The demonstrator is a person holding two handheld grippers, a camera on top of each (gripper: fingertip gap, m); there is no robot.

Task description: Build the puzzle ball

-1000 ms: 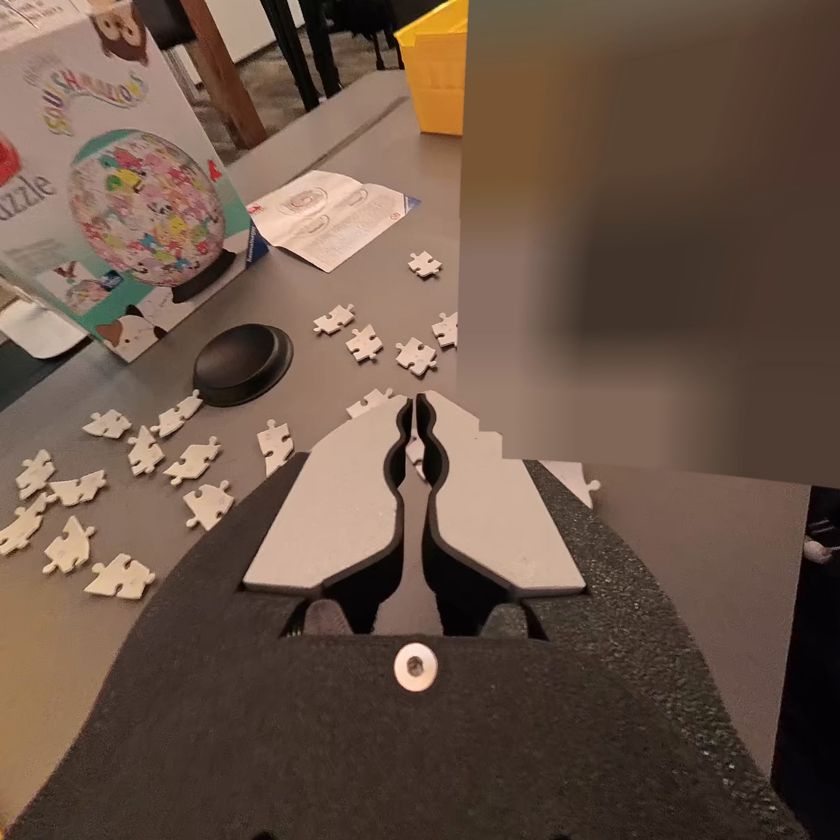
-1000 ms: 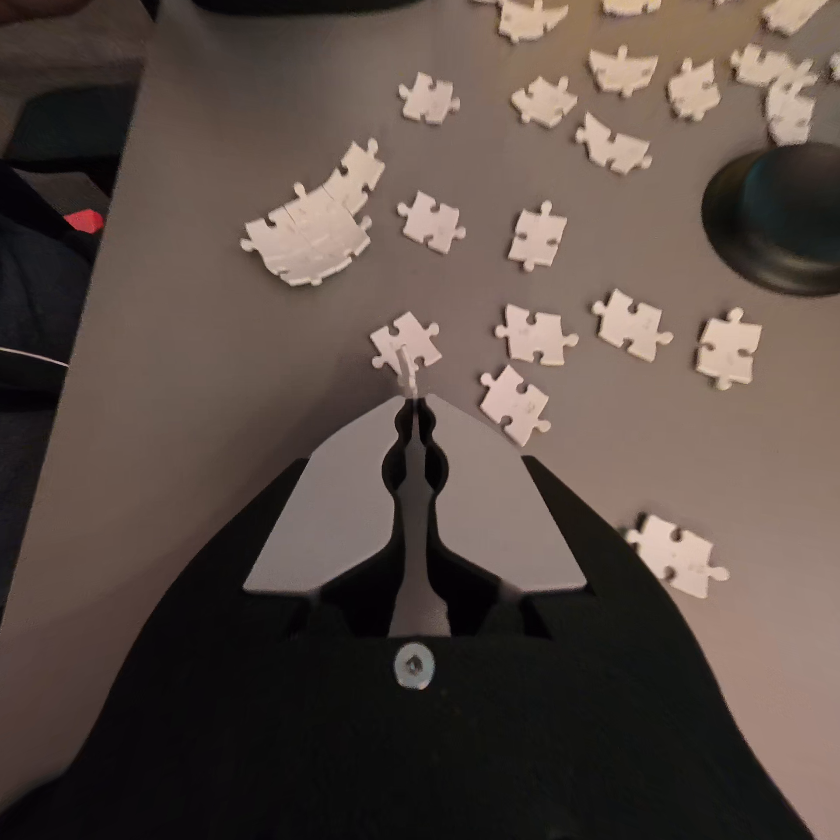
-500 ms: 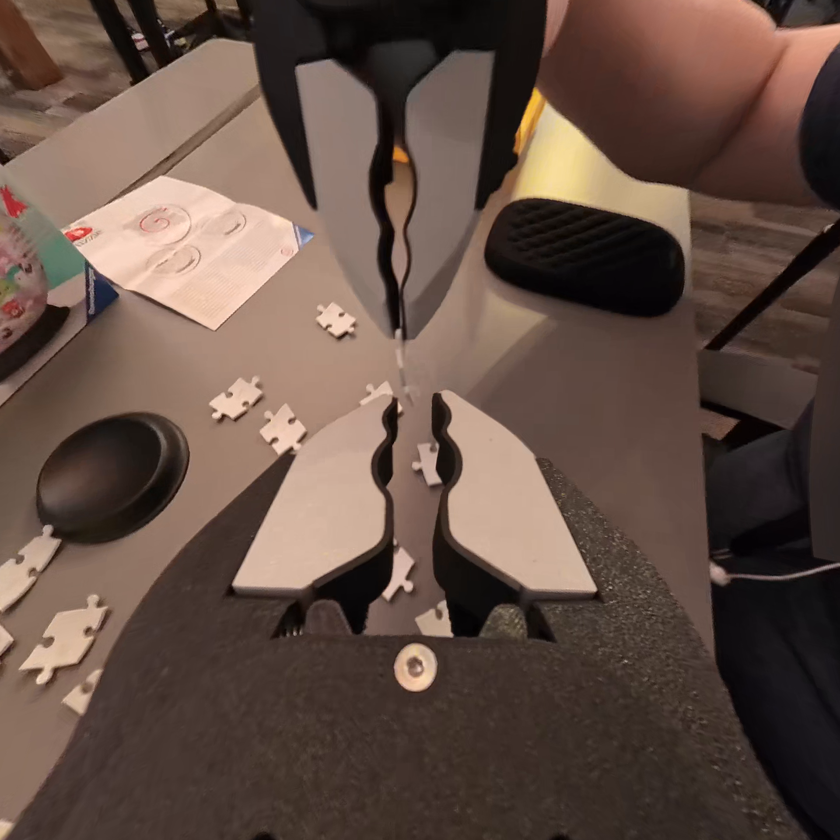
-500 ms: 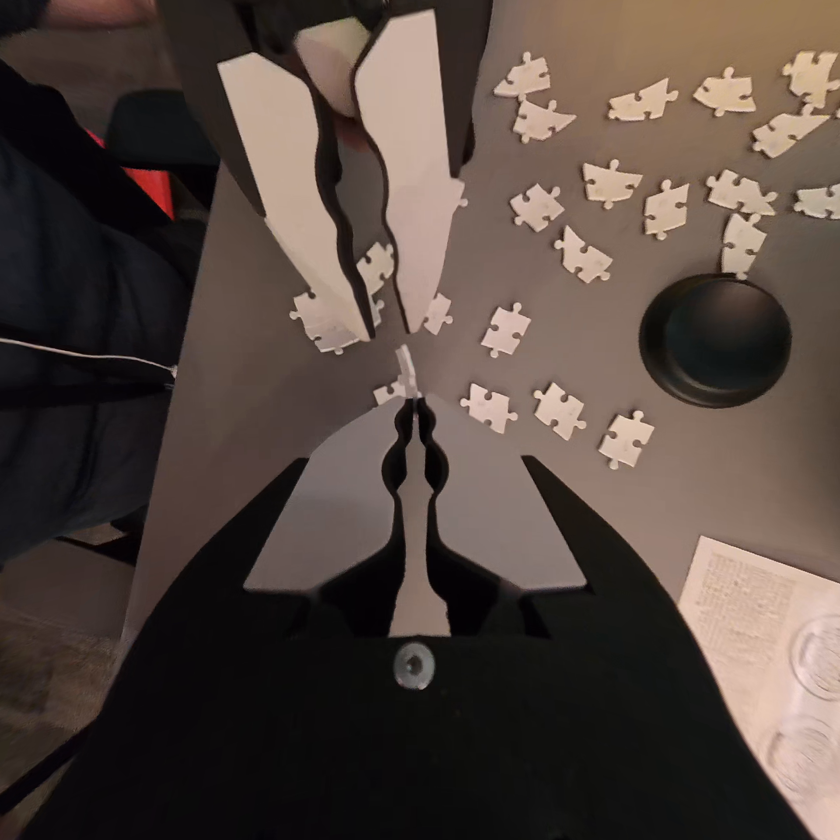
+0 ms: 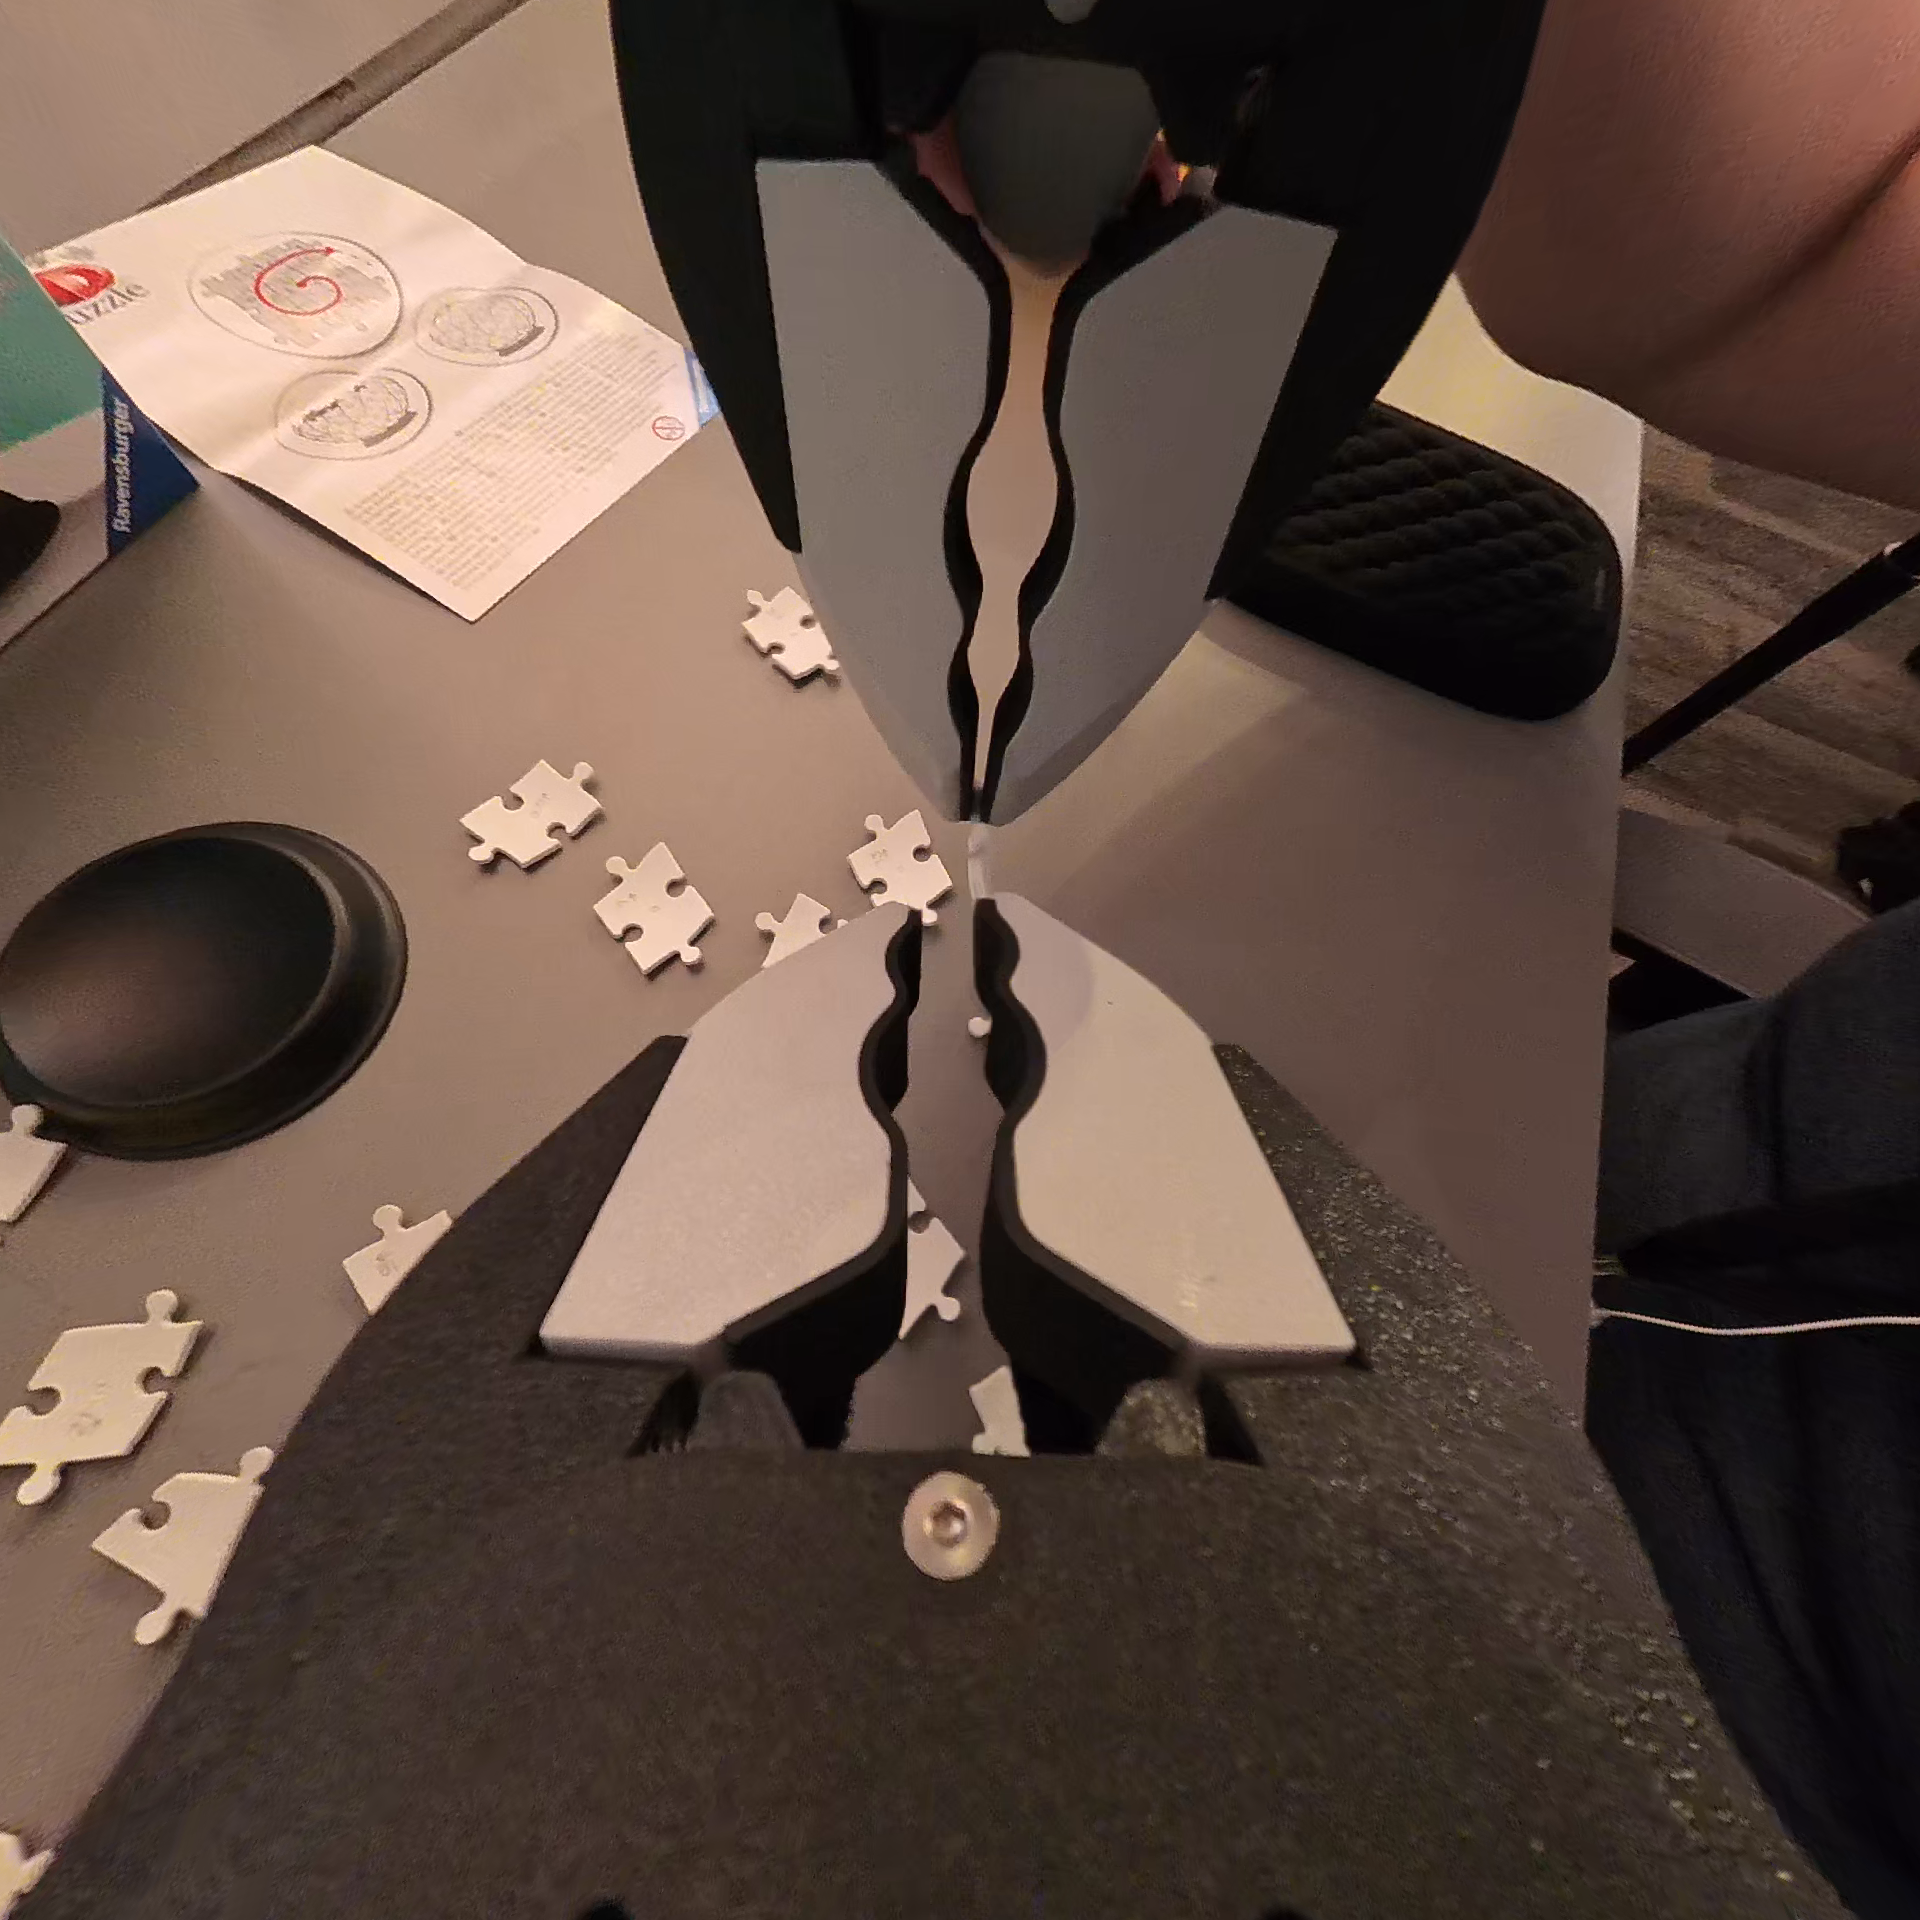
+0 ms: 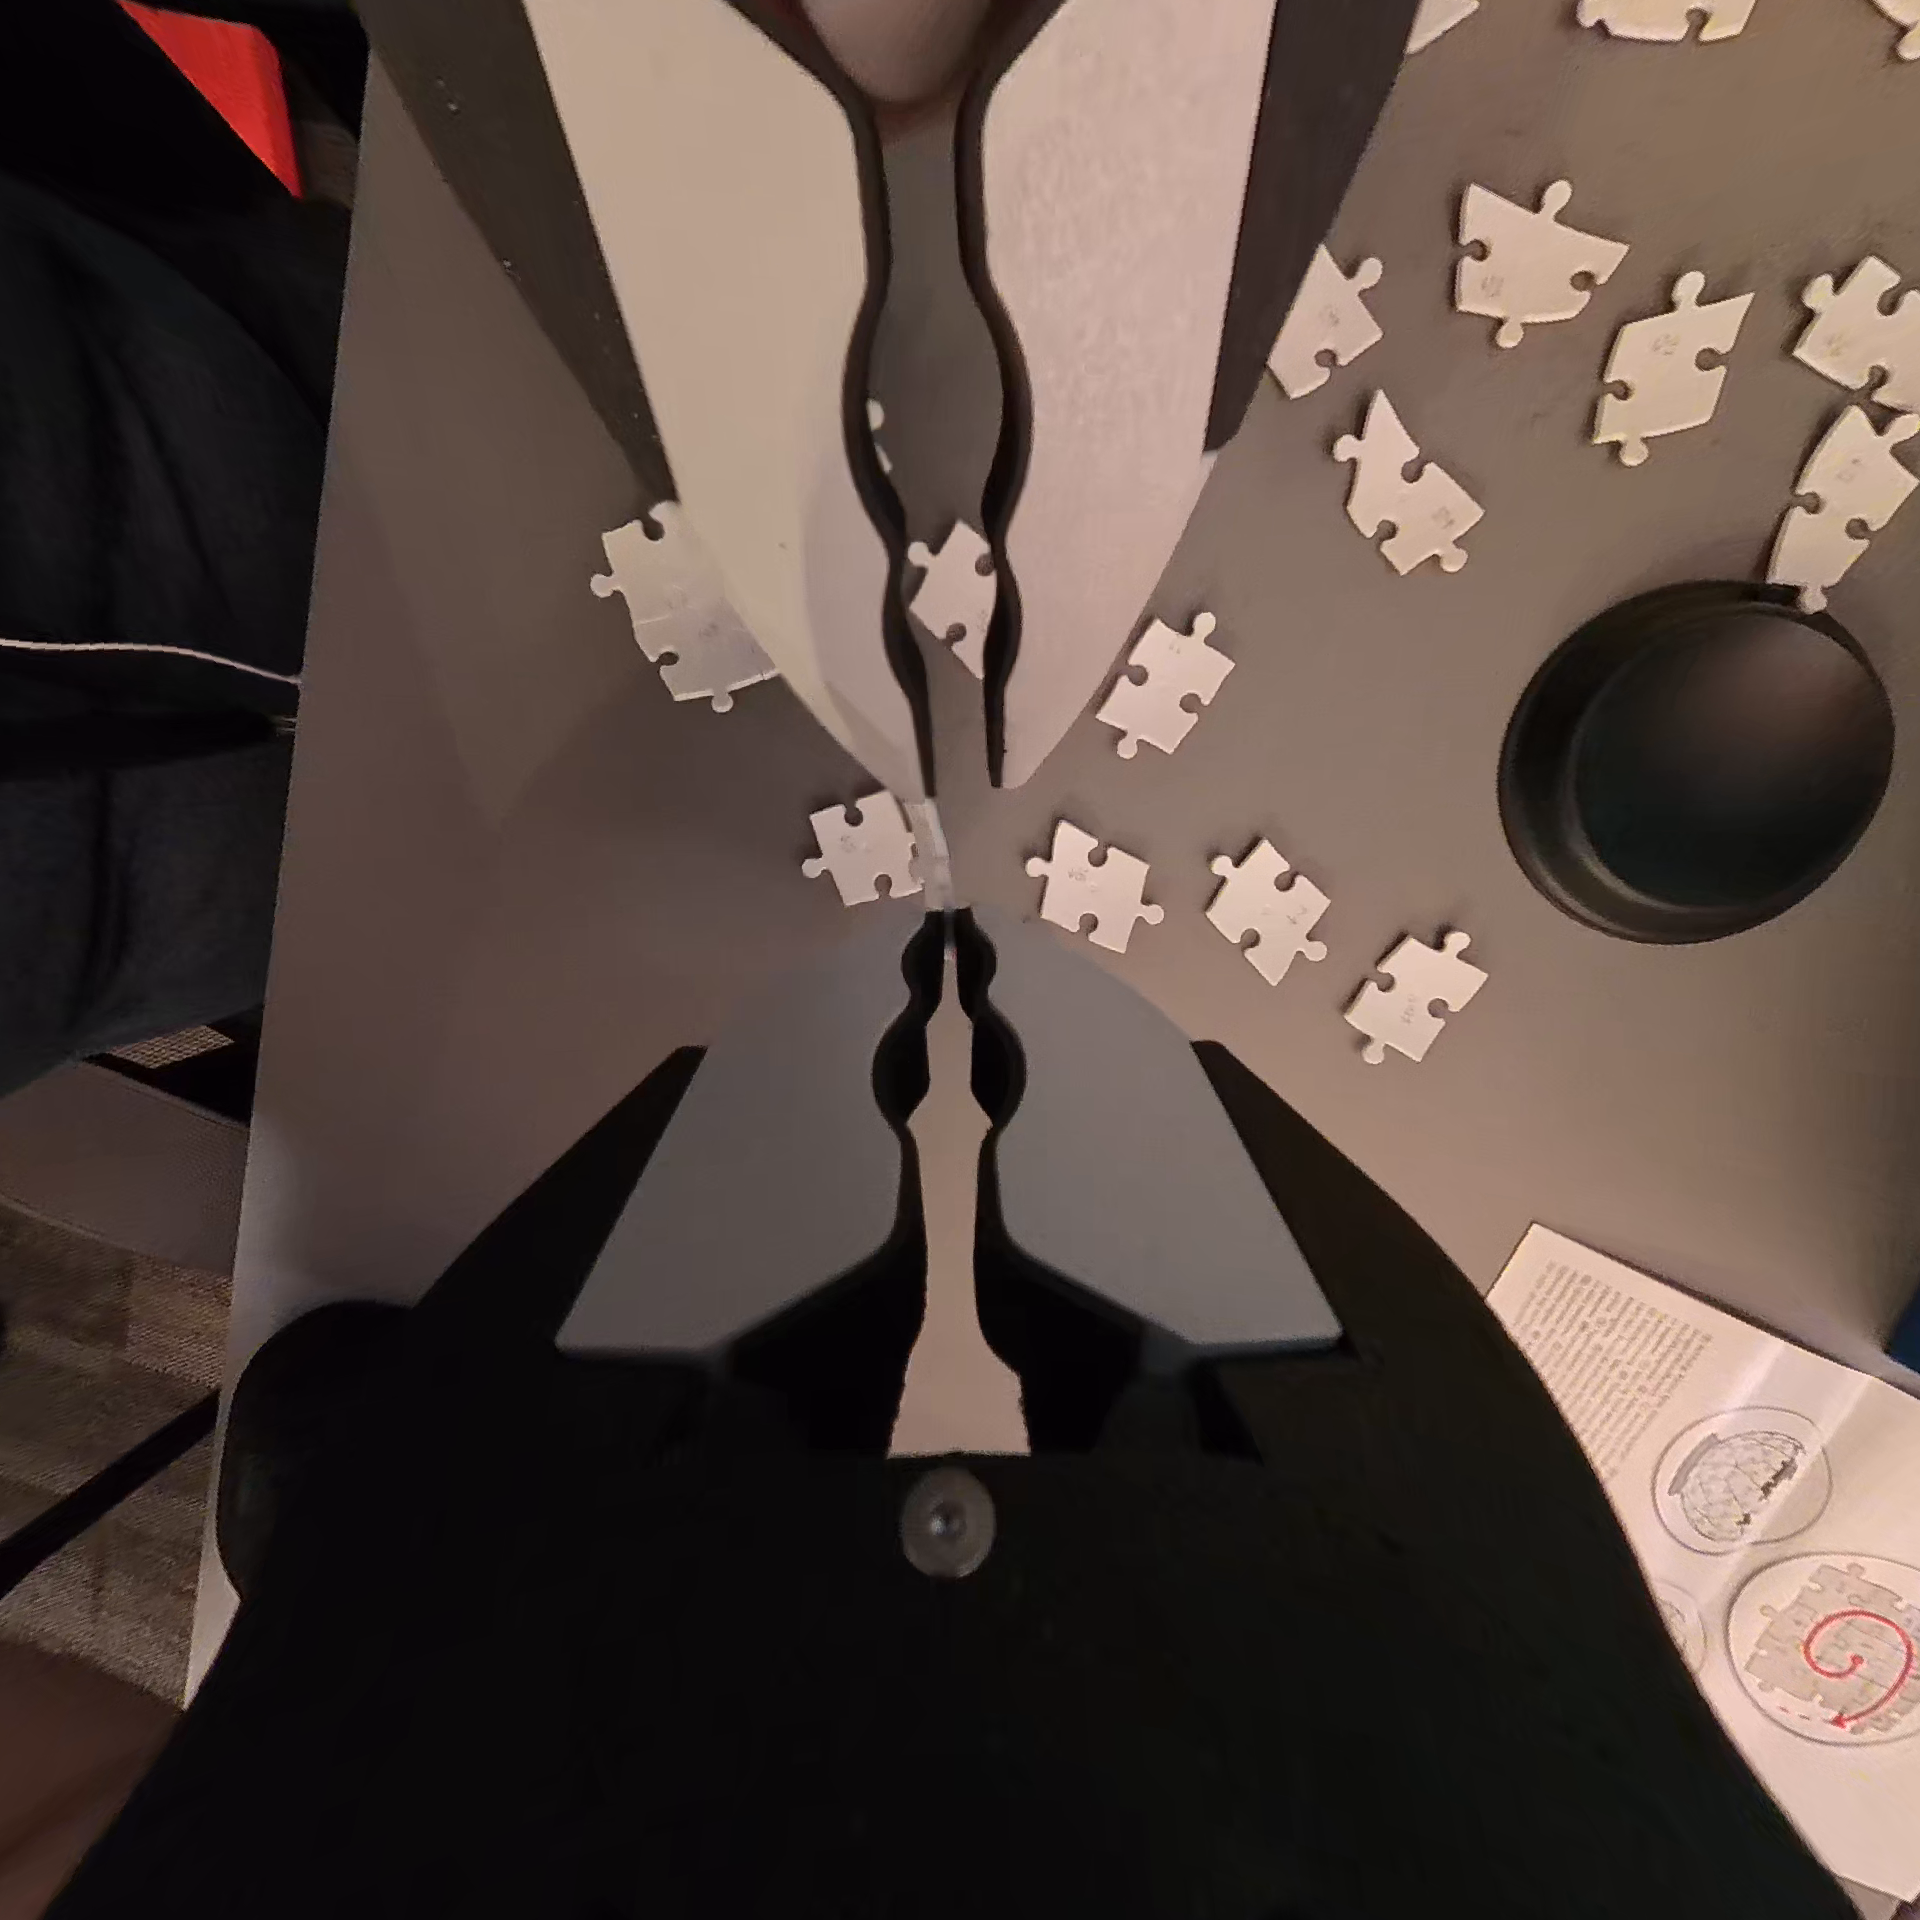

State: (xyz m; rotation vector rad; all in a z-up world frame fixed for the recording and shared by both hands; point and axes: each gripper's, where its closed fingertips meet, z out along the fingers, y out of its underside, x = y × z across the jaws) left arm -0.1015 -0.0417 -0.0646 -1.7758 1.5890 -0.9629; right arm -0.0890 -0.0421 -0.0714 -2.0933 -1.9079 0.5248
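White puzzle piece (image 6: pixel 932 854) nearer left hand-held gripper (image 5: pixel 948 916)

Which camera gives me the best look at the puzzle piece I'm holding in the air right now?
The right wrist view: the puzzle piece stands edge-on just beyond the right gripper, which is shut on it, and more of its length shows. The left wrist view shows only a thin white sliver between the two grippers' tips, near the open left gripper.
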